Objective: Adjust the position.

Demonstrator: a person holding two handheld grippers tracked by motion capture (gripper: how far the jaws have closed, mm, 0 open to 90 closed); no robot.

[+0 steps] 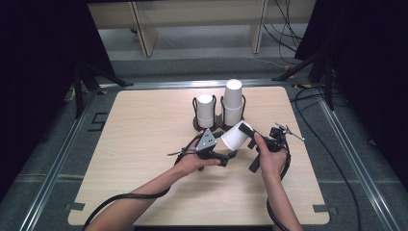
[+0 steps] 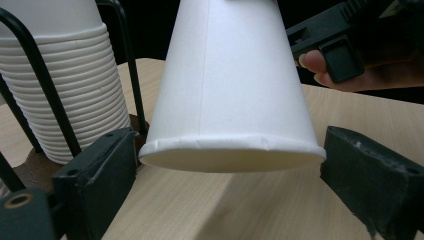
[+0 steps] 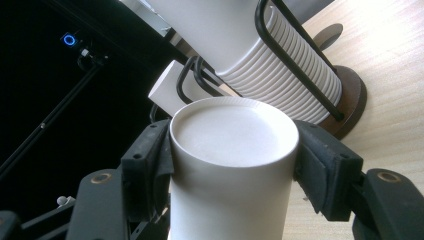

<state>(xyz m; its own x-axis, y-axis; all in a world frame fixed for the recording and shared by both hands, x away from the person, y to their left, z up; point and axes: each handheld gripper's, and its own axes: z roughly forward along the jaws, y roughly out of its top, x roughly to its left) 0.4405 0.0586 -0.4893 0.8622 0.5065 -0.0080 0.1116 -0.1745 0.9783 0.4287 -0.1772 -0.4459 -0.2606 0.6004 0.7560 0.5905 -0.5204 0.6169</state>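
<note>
A: Entry, left to right. Left gripper [image 1: 230, 155] sits low at the table's centre, jaws spread either side of the rim of the paper cup [image 1: 236, 134]. In the left gripper view the rim [image 2: 232, 150] hangs between the two pads [image 2: 100, 170]; the left pad looks to be just at the rim, the right stands a little off. No pressing that I can make out, so I log it as released, cup between the jaws.

B: And the cup itself?

A: In the air above the table, tilted. Long axis runs roughly from 7 o'clock (open mouth, toward the left gripper) to 1 o'clock (closed base, toward the right gripper [image 1: 254, 137]) in the high view.

B: Right gripper's state?

A: Clenched on the cup near its base. In the right gripper view both pads [image 3: 150, 160] press the wall just under the cup bottom [image 3: 234, 132].

B: Behind it?

A: Two cup stacks in wire holders at 12 o'clock: the short stack [image 1: 205, 109] and, right of it, the tall stack [image 1: 233, 101], both well clear of the held cup.

B: What does the next move turn on?

A: My judgement: the mouth lies squarely between the left fingers, so closing across the rim is what matters; the left hand is the nearer one to that end.
</note>
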